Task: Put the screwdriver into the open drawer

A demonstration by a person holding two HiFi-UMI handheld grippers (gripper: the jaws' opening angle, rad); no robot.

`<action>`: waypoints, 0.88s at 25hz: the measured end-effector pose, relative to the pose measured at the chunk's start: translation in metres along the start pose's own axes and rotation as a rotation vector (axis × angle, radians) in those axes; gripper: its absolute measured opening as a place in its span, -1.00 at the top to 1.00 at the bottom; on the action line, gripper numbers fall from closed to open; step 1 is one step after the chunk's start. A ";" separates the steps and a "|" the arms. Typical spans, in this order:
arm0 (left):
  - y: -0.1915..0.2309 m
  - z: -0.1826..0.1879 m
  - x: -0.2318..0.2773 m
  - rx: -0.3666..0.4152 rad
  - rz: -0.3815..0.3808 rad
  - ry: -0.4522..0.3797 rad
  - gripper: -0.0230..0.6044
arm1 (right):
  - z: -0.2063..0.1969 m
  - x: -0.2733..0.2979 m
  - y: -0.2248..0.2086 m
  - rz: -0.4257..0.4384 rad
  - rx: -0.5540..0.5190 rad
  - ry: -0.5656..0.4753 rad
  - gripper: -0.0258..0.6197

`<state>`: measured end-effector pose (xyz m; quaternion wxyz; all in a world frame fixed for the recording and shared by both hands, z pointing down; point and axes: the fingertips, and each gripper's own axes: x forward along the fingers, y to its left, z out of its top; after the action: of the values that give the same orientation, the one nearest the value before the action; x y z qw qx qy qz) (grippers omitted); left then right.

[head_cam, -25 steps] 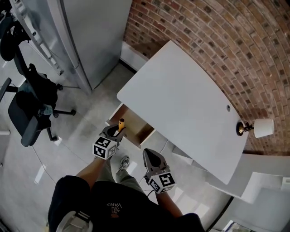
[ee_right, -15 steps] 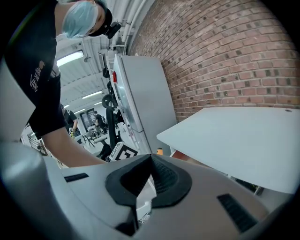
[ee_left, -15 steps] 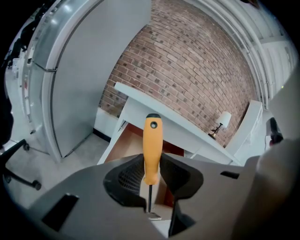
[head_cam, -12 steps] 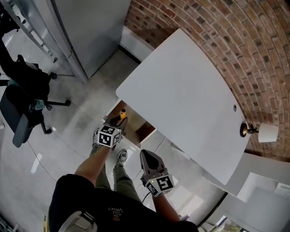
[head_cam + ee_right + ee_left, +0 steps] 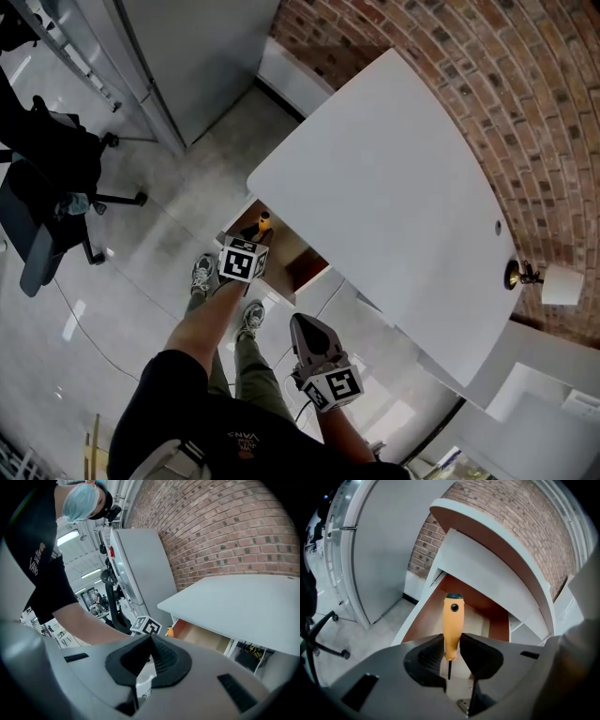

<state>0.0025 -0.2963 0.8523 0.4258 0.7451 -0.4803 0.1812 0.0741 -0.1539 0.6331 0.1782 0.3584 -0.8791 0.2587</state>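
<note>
The left gripper (image 5: 451,651) was clenched on the lower end of the orange-handled screwdriver (image 5: 453,623). The tool's long axis ran straight out from between the jaws, handle cap leading and thin shaft trailing back, over the front of the open drawer (image 5: 478,618) under the white counter (image 5: 394,187) near its left corner. The right gripper (image 5: 149,641), its jaws pressed together on nothing, was held back by the person's body and well apart from the drawer. The left was therefore the nearer one, and the drawer floor seemed to lie ahead of and below the handle, calling for a short forward, downward reach before release.
</note>
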 end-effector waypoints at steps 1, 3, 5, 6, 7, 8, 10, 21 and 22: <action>0.001 -0.001 0.004 0.006 0.014 0.026 0.59 | -0.001 0.000 -0.001 0.000 -0.001 0.002 0.94; 0.004 -0.004 0.012 0.005 0.040 0.069 0.59 | 0.000 0.002 -0.002 0.000 0.004 0.002 0.94; 0.006 -0.005 0.018 -0.016 0.053 0.098 0.59 | 0.001 0.004 -0.002 -0.001 0.011 -0.001 0.94; 0.007 -0.007 0.022 -0.025 0.055 0.110 0.59 | 0.000 0.005 -0.003 -0.002 0.010 0.002 0.94; 0.007 -0.008 0.026 -0.027 0.055 0.120 0.59 | -0.001 0.005 -0.004 -0.004 0.009 0.006 0.94; 0.008 -0.010 0.031 -0.025 0.055 0.127 0.59 | -0.001 0.006 -0.005 -0.005 0.012 0.008 0.94; 0.011 -0.014 0.041 -0.014 0.059 0.131 0.59 | -0.001 0.007 -0.006 -0.006 0.016 0.011 0.94; 0.021 -0.019 0.063 -0.062 0.068 0.213 0.59 | 0.000 0.020 -0.017 -0.015 0.009 0.023 0.94; 0.022 -0.020 0.064 -0.071 0.070 0.219 0.59 | -0.001 0.021 -0.017 -0.016 0.006 0.025 0.94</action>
<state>0.0162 -0.3204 0.9176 0.4954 0.6881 -0.4626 0.2590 0.0720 -0.1756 0.6499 0.1901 0.3625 -0.8732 0.2644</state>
